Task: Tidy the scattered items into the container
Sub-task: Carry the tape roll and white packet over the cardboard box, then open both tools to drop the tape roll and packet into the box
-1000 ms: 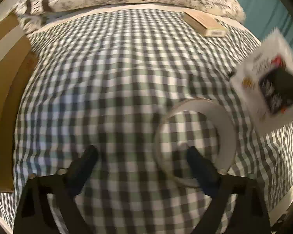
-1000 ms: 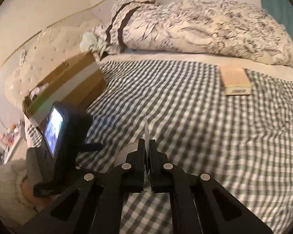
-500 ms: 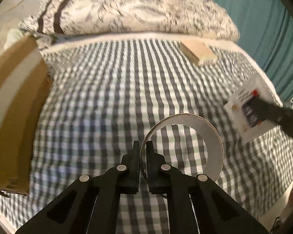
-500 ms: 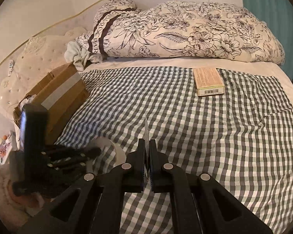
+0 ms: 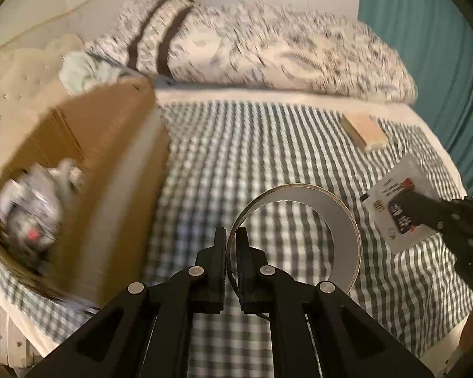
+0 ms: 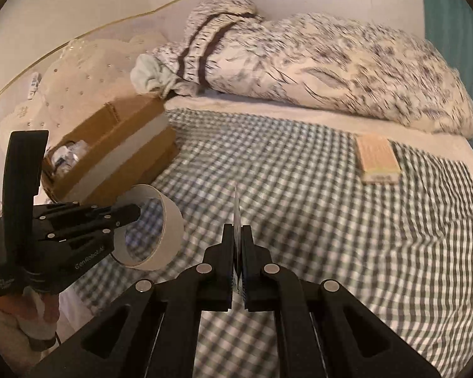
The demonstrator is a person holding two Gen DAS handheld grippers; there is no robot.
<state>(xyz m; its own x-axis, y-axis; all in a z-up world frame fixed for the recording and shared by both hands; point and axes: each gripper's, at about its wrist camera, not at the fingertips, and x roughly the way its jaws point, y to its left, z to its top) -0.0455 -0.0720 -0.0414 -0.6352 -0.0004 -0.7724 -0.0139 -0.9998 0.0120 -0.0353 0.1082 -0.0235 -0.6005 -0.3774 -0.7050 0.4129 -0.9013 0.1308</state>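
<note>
Item 1: tape roll [image 5: 302, 239], a wide white ring with a brownish edge. In the left wrist view it sits at lower centre, standing on edge in the left gripper [image 5: 231, 245], whose jaws are pinched narrow on the ring's near wall; the rest of the ring extends up and to the right of the fingertips, clear of the bed. In the right wrist view the same roll [image 6: 160, 236] appears at lower left, held at the tip of the left gripper [image 6: 135, 212], with the checked cover visible through its hole.

Item 2: flat printed packet [image 5: 397, 208], white with dark and red print. In the left wrist view it is at the right edge, clamped by the right gripper [image 5: 406, 198]. In the right wrist view the packet [image 6: 236, 217] shows edge-on as a thin sheet rising from between the tightly closed jaws of the right gripper [image 6: 235, 245] at lower centre.

Item 3: cardboard box [image 5: 110, 170], open, at the left of the left wrist view, resting on the bed; blurred crumpled items lie inside it.

Item 4: small tan box [image 6: 378, 159], lying flat on the green checked bed cover [image 6: 331, 236] at right of centre, well apart from both grippers.

Item 5: patterned duvet [image 6: 331, 69], bunched across the upper frame.
</note>
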